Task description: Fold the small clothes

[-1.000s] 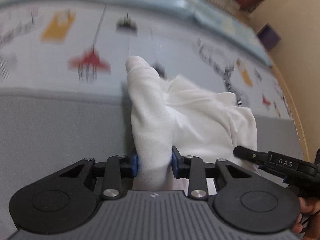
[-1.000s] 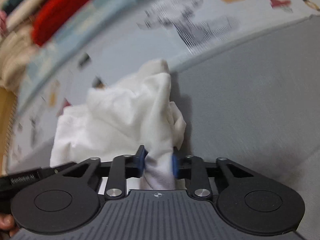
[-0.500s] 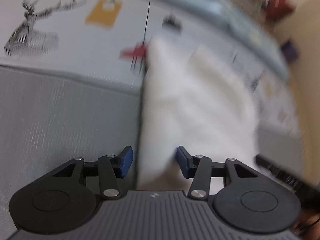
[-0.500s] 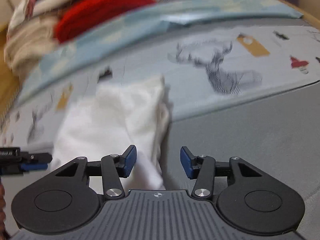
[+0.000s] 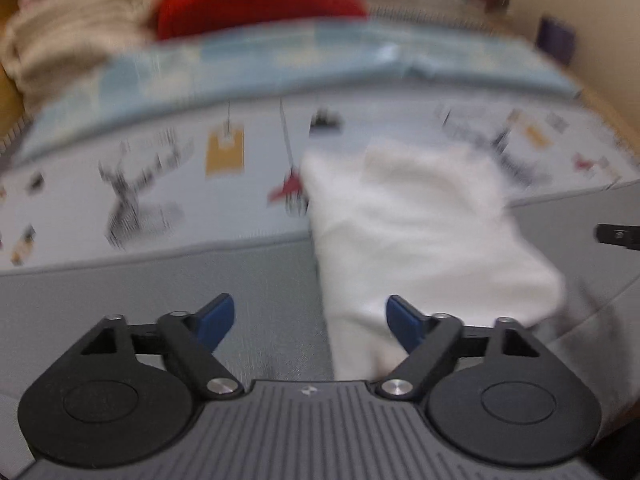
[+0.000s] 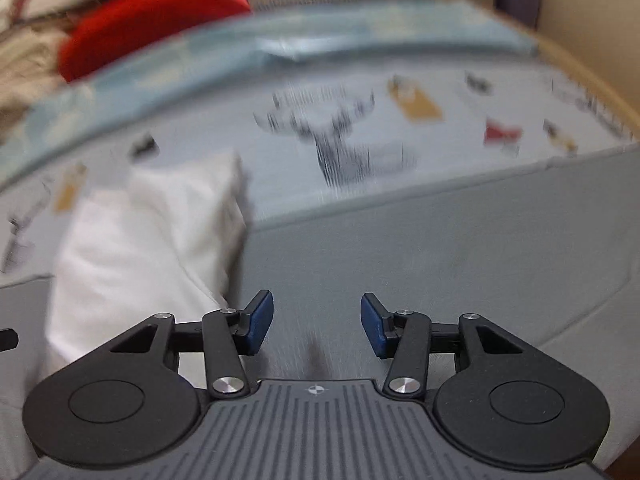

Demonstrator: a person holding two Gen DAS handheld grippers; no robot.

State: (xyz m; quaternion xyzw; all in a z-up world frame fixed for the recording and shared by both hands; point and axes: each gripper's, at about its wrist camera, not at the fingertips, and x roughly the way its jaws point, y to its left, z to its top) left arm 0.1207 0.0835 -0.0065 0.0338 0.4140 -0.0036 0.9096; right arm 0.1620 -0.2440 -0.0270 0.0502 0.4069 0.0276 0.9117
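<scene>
A small white garment (image 5: 420,232) lies folded on the bed, half on the grey cover (image 5: 200,288) and half on the printed sheet. My left gripper (image 5: 310,322) hangs above its near left corner. Its jaws are still opening and stand wide; cloth shows between them below, and neither blue pad presses on it. In the right wrist view the same white garment (image 6: 148,236) lies to the left of my right gripper (image 6: 317,326), which is open over bare grey cover with nothing between its fingers. Both views are blurred by motion.
The printed sheet (image 6: 360,120) with deer and tag motifs runs across behind the garment. Further back lie a pale blue blanket (image 5: 320,60), a red cushion (image 5: 256,0) and a pile of beige cloth (image 5: 68,28). The other gripper's tip (image 5: 618,235) shows at the right edge.
Both grippers let go of the white garment and opened. Both pulled back and rose, and the garment now lies flat on the bed.
</scene>
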